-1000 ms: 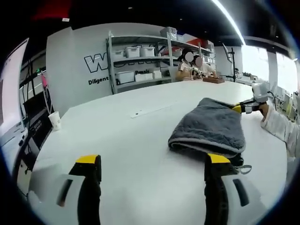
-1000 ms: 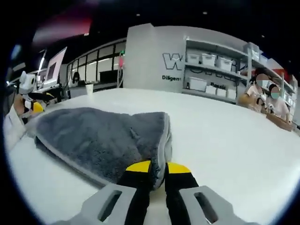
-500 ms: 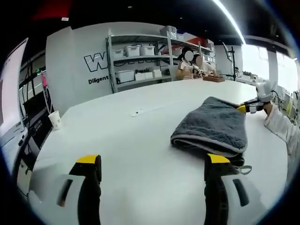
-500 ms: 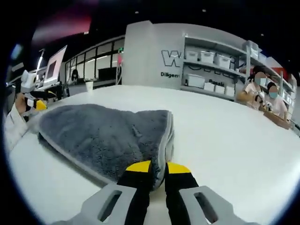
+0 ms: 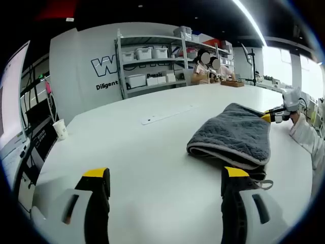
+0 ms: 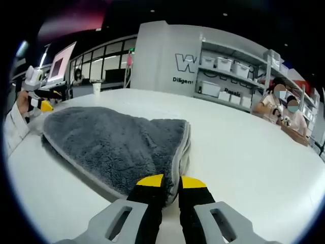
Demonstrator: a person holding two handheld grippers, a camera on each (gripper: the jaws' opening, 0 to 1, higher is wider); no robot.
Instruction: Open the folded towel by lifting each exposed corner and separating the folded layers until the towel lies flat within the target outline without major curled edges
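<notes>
**Right gripper pinching the towel's near corner**

While the grey towel point(image 6: 114, 145) is lying folded on the white desk point(image 6: 244, 168), the right gripper point(image 6: 170, 182) is clamping its fingers on the near corner; the left gripper point(image 5: 165, 178) is waiting with fingers spread wide, empty; a thin pinch could be slipping, or catching both layers; shelf bins point(image 5: 136, 81) are too distant to read contents.
</notes>
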